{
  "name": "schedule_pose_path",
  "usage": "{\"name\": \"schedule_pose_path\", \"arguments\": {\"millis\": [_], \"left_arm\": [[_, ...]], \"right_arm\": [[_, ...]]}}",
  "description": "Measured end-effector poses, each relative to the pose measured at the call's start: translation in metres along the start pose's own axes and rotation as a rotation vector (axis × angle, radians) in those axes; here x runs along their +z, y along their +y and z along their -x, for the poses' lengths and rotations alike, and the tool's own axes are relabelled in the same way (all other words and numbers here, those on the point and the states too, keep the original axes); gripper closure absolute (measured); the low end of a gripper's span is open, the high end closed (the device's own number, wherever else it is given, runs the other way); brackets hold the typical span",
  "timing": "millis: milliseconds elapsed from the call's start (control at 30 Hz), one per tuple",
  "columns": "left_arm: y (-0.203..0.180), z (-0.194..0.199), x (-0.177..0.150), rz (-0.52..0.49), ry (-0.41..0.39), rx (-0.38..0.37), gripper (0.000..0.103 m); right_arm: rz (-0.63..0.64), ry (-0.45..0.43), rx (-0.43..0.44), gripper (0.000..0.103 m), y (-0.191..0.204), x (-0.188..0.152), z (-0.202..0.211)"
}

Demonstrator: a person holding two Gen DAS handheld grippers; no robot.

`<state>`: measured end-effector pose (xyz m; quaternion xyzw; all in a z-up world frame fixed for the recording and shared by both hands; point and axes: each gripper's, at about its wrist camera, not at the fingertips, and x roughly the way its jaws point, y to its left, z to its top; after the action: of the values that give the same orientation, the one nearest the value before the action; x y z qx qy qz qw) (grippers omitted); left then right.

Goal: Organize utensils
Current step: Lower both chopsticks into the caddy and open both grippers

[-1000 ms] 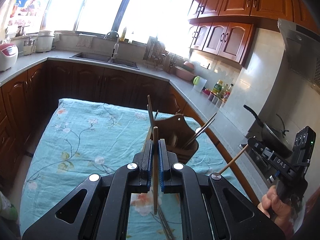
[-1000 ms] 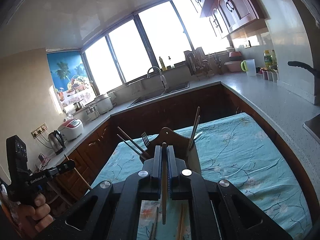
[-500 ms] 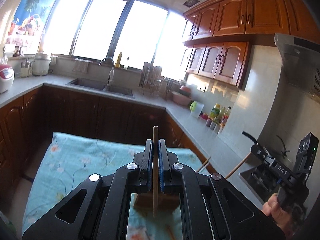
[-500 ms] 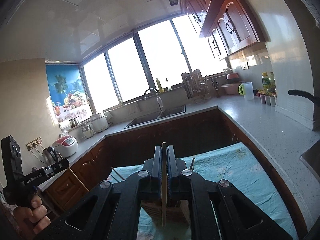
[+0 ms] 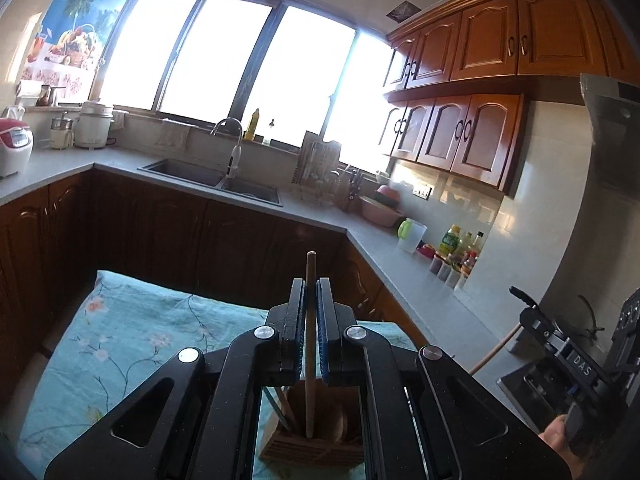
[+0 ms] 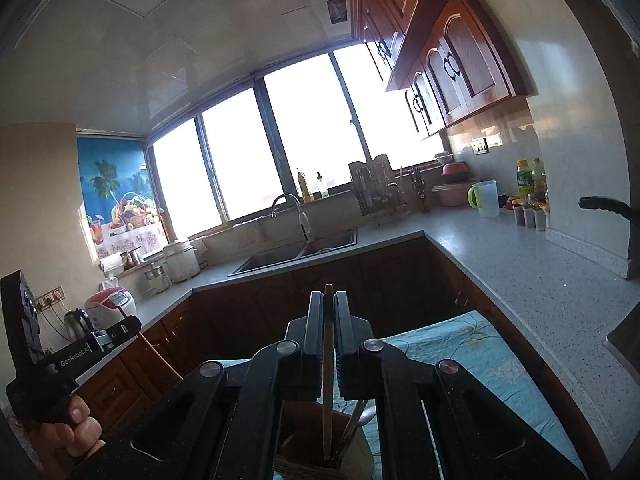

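Observation:
My left gripper is shut on a wooden chopstick held upright; its lower end hangs inside the wooden utensil holder below the jaws. My right gripper is shut on another wooden chopstick, whose lower end is in the same holder beside other utensils. The holder stands on a table with a teal floral cloth. Each gripper shows at the edge of the other's view: the right one, the left one.
Dark wooden base cabinets and a grey counter wrap around the table. A sink, dish rack, pink bowl, bottles and a pan handle stand on the counter.
Both grippers tilted upward and rose over the holder. The holder went from ahead of the jaws to below them, and both chopstick tips now reach into it.

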<state>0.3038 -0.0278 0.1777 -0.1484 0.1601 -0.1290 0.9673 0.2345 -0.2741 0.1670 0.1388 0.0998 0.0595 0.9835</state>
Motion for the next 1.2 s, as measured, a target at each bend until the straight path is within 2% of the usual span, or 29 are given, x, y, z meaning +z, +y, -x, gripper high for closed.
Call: {"name": "schedule_pose_path", "arguments": {"millis": [167, 533, 600, 1133, 1200], "left_arm": [[0.003, -0.018, -0.025, 0.001, 0.046, 0.014, 0.099], [0.005, -0.033, -0.059, -0.052, 0.155, 0.022, 0.097], [0.008, -0.038, -0.065, -0.047, 0.184, 0.026, 0.097], [0.009, -0.037, -0.061, -0.037, 0.196, 0.016, 0.097], [0.008, -0.032, -0.058, -0.035, 0.191, 0.007, 0.090]], "right_arm": [[-0.004, 0.029, -0.017, 0.098, -0.005, -0.020, -0.014], [-0.045, 0.191, -0.013, 0.098, -0.016, -0.064, -0.046], [-0.044, 0.185, -0.020, 0.098, -0.018, -0.066, -0.045], [-0.061, 0.202, -0.013, 0.096, -0.020, -0.060, -0.046], [-0.064, 0.208, -0.005, 0.093, -0.020, -0.061, -0.045]]}}
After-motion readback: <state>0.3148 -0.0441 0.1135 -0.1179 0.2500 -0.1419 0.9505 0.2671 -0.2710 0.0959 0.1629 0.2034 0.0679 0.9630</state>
